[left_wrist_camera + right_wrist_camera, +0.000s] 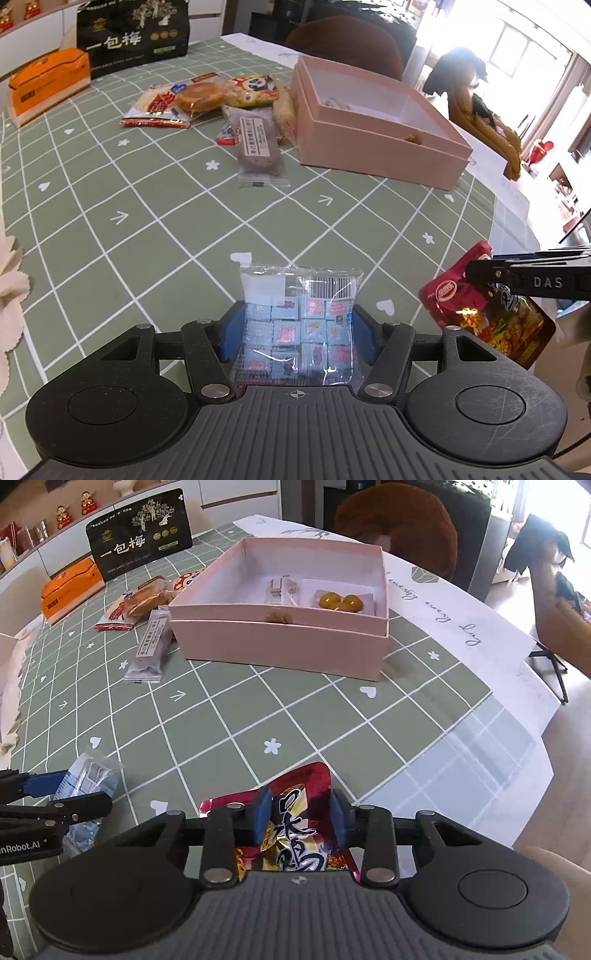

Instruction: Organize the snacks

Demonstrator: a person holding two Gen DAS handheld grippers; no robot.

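Snacks gripped in my 2 tools: left gripper (295, 328) clamps a candy pack (299, 325), right gripper (301, 818) a red packet (295, 834); pink box (280, 646) at 12 o'clock

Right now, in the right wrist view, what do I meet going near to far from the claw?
Right claw shut on the red snack packet → green checked tablecloth → pink box holding a few snacks → brown chair behind the table.

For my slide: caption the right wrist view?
Right gripper clamps a red snack packet before the open pink box.
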